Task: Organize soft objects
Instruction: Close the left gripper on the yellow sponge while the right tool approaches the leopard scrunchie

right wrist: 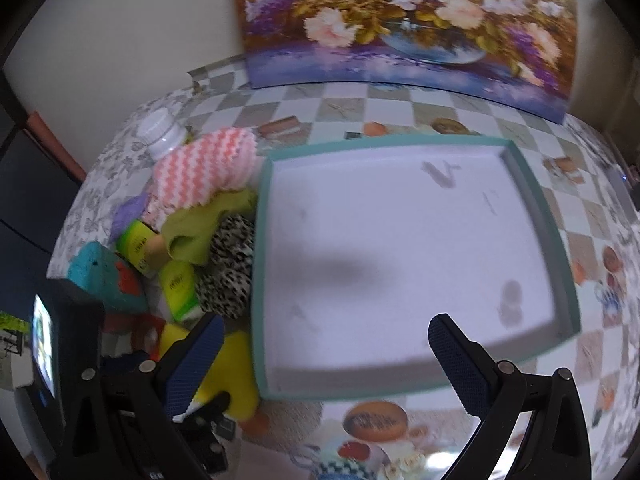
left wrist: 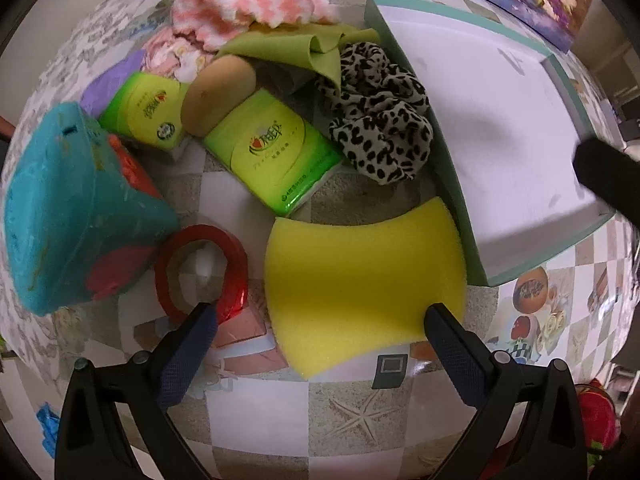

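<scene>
My left gripper is open, its fingers either side of the near edge of a yellow sponge lying on the table. Behind it lie two green tissue packs, a tan puff, a leopard-print scrunchie, a green cloth and a pink-white fluffy cloth. A teal-rimmed white tray stands to the right. My right gripper is open and empty above the near edge of the tray. The pile shows left of the tray, with the sponge.
A teal toy block with red parts and a red tape ring lie left of the sponge. A white bottle stands behind the pile. A flower painting leans on the wall. The table edge curves near.
</scene>
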Tool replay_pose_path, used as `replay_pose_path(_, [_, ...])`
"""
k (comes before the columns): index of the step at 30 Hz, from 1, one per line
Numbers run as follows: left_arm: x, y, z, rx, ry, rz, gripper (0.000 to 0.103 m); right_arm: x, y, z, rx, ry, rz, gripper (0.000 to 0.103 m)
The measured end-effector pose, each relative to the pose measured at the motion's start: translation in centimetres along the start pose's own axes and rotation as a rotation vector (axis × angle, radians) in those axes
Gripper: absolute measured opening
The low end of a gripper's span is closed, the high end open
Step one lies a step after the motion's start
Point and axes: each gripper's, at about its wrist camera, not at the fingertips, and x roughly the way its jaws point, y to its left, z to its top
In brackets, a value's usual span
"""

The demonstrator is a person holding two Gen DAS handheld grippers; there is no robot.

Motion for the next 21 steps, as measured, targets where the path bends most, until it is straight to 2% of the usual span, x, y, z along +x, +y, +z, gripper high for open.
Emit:
replay_pose_path(2, [-0.5, 1.6, -0.3, -0.003, -0.003, -0.011, 0.102, 0.5, 0.5, 0.5, -0.018, -0.002, 0.026, 0.103])
replay_pose_path(5, [-0.9, 1.9, -0.5, 0.002, -0.014, -0.007, 0.099, 1.0, 1.5, 0.8, -0.058, -0.003, 0.049, 0.102])
replay_pose_path(7, [-0.8, 1.8, -0.6, 0.005, -0.026, -0.009, 0.092, 1.4, 2.0, 1.0, -0.071, 0.001, 0.066, 0.099])
replay_pose_path(9, [-1.5, 1.9, -1.1, -0.012, -0.043, -0.018, 0.081, 1.6, 2.3, 1.0, -0.074, 0.007, 0.079, 0.099])
replay_pose_path(12, [-2.0, 2.2, -1.2, -0.022, -0.055, -0.032, 0.071, 1.8, 2.4, 1.0, -0.069, 0.011, 0.09, 0.098])
replay_pose_path(17, [-2.9, 3.3, -1.5, -0.051, -0.066, -0.048, 0.06, 1.6, 2.5, 1.1, -0.07, 0.001, 0.102, 0.098])
replay_pose_path(21, [-3.7, 5.0, -2.0, -0.092, -0.089, -0.054, 0.043, 1.4, 2.5, 1.2, -0.064, -0.006, 0.122, 0.095])
